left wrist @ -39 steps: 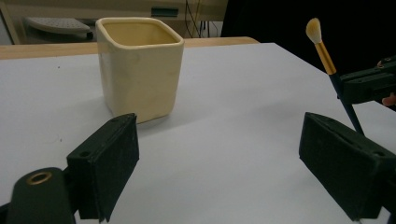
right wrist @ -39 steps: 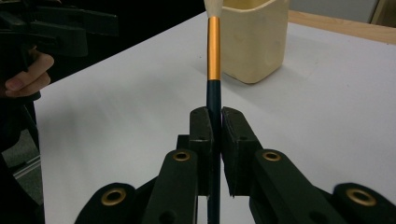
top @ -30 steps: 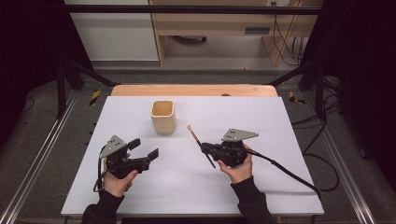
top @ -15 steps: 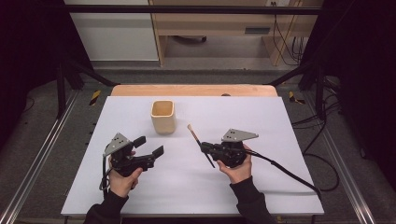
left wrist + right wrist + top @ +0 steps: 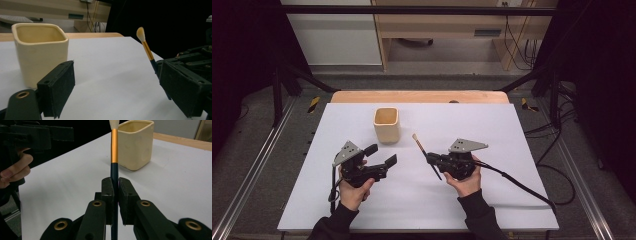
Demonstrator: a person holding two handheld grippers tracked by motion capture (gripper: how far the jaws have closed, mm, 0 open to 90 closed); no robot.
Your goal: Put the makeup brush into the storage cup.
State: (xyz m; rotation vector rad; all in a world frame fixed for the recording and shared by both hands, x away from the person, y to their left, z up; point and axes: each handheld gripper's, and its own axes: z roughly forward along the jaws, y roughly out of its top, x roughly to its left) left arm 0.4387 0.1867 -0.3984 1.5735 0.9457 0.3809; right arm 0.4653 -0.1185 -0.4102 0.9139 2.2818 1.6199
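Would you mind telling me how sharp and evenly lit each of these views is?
High view: white table bright, surroundings dark, slightly soft. Left gripper view: cup and brush crisp, near pads blurred. Right gripper view: brush sharp, cup casts a soft shadow.

Brush held clear of the table, cream cup standing nearby

The brush is slim, with a dark blue handle, a gold-orange ferrule and a pale, rounded tuft at its tip; it is clamped at the dark part of its handle between the closed jaws of the right gripper, and in the high view it runs slantwise, tuft toward the far left and handle end toward the person. The cup is a cream, square-sided vessel with rounded corners and an open top, standing upright on the white table surface, near the tuft but apart from it.
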